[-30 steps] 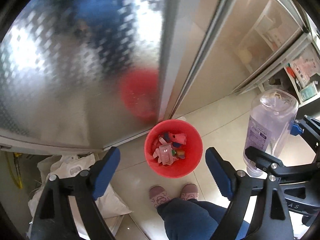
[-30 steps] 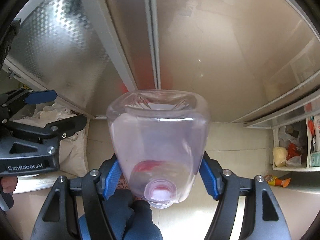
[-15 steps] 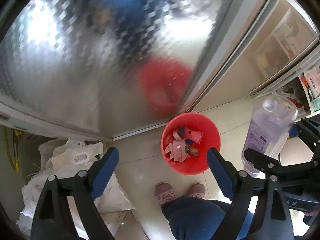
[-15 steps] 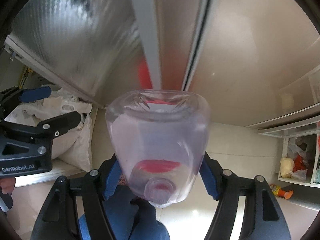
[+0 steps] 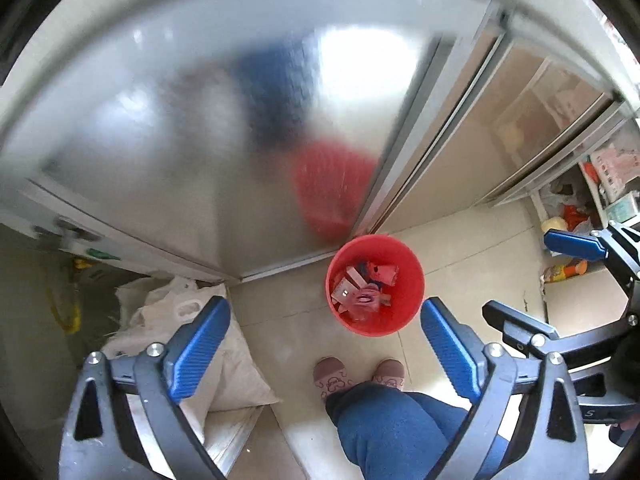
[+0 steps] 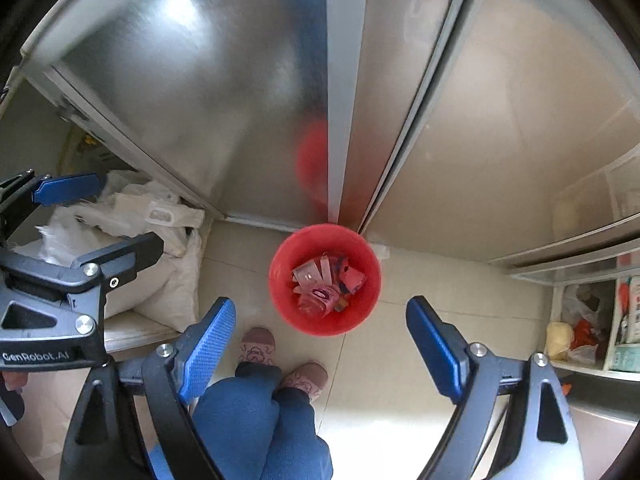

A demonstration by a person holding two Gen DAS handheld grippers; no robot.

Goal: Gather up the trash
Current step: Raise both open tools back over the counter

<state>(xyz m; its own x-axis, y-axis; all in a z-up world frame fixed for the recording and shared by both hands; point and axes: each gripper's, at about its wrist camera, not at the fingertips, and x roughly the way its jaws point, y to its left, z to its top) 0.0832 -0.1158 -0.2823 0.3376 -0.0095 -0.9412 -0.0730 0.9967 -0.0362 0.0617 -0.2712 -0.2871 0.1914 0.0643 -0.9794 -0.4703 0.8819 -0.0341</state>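
The red bin [image 6: 325, 280] stood on the floor against the frosted door [image 6: 200, 92]. Both the left gripper [image 5: 324, 344] and right gripper [image 6: 320, 340] hung spread and empty above it. Pink wrappers [image 6: 320, 280] inside were jumbled; a clear piece among them was hard to identify.

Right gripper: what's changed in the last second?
The right gripper has let go of the clear bottle and its jaws now stand wide open. A clear plastic item, probably that bottle, now lies in the red bin. The left gripper is open and empty as before; the bin stays by the door.
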